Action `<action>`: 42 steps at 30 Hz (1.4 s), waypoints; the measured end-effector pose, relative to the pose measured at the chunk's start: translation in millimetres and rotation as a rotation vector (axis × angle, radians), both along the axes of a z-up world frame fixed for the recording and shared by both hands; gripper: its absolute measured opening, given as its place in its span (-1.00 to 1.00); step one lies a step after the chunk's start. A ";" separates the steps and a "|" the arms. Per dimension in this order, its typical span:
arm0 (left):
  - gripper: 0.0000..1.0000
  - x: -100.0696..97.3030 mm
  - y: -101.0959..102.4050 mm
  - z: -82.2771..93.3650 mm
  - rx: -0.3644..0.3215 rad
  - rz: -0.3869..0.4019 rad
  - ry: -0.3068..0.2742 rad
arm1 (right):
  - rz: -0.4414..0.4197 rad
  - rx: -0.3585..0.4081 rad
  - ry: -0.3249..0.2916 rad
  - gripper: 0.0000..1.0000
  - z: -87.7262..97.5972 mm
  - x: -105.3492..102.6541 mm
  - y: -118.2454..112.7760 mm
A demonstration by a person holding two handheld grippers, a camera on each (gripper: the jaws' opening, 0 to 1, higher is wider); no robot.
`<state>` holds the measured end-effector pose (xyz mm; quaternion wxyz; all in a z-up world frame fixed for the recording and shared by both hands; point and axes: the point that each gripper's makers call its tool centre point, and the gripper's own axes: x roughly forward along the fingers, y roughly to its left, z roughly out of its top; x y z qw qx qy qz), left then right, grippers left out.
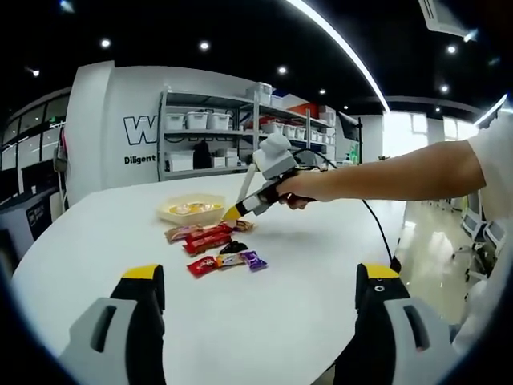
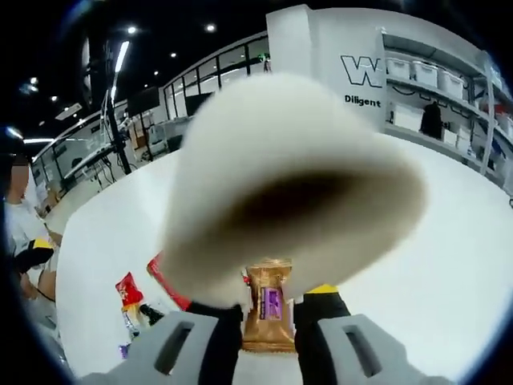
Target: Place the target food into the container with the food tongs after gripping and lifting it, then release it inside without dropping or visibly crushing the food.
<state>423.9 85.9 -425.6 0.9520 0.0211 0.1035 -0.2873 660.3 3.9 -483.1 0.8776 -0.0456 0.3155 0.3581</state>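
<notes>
A pile of wrapped snacks lies on the white table [image 1: 321, 265]: red packets [image 1: 208, 239], a small red one [image 1: 200, 266] and a purple one [image 1: 254, 260]. Behind them stands a pale yellow tray [image 1: 192, 208] with yellow food in it. A person's arm reaches in from the right holding my right gripper [image 1: 234, 213], its tip down at the pile's far edge beside the tray. Its jaws [image 2: 268, 317] press both sides of a brown snack packet [image 2: 268, 309]. My left gripper [image 1: 260, 277] hovers open over the near table, holding nothing.
A large blurred cream-white shape [image 2: 288, 176] sits close to the right gripper view's lens; I cannot tell what it is. More red packets [image 2: 128, 290] lie to the left. Shelves with white bins [image 1: 208, 120] stand behind the table. A person [image 2: 24, 233] stands at far left.
</notes>
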 end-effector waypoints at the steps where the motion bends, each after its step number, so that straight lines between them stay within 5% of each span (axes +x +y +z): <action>1: 0.94 0.9 -1.1 0.1 -0.005 -0.001 -0.001 | 0.004 0.027 0.054 -0.75 0.3 -4.9 3.3; 2: 0.94 1.2 -2.4 -0.2 -0.009 -0.004 0.000 | -0.068 0.005 0.063 -0.78 0.0 1.2 -5.3; 5: 0.94 -0.7 -8.3 -2.3 -0.005 -0.019 0.001 | -0.020 -0.045 -0.002 -0.79 1.4 -3.3 -3.7; 8: 0.94 -1.2 -8.4 -4.7 0.008 -0.027 0.004 | 0.002 0.004 -0.021 -0.77 12.8 -2.5 -0.2; 10: 0.94 0.4 -6.9 -4.8 0.002 -0.021 0.009 | -0.038 0.120 0.044 -0.77 27.7 0.9 0.4; 12: 0.95 1.4 -6.9 0.6 -0.021 -0.025 0.000 | -0.026 0.080 -0.038 -0.77 42.4 10.9 -6.3; 16: 0.94 3.3 -5.4 4.1 -0.025 -0.025 -0.012 | -0.045 0.126 -0.028 -0.76 61.1 15.5 -2.7; 20: 0.95 6.8 0.3 -7.3 -0.003 -0.024 -0.003 | -0.018 0.047 -0.081 -0.75 67.3 25.2 1.6; 23: 0.96 8.4 4.4 -11.6 -0.003 -0.013 0.002 | -0.027 0.073 -0.073 -0.74 76.0 31.7 10.4; 42: 0.95 15.3 23.7 -18.0 -0.012 0.029 0.008 | 0.052 -0.060 -0.079 -0.71 19.7 84.5 58.4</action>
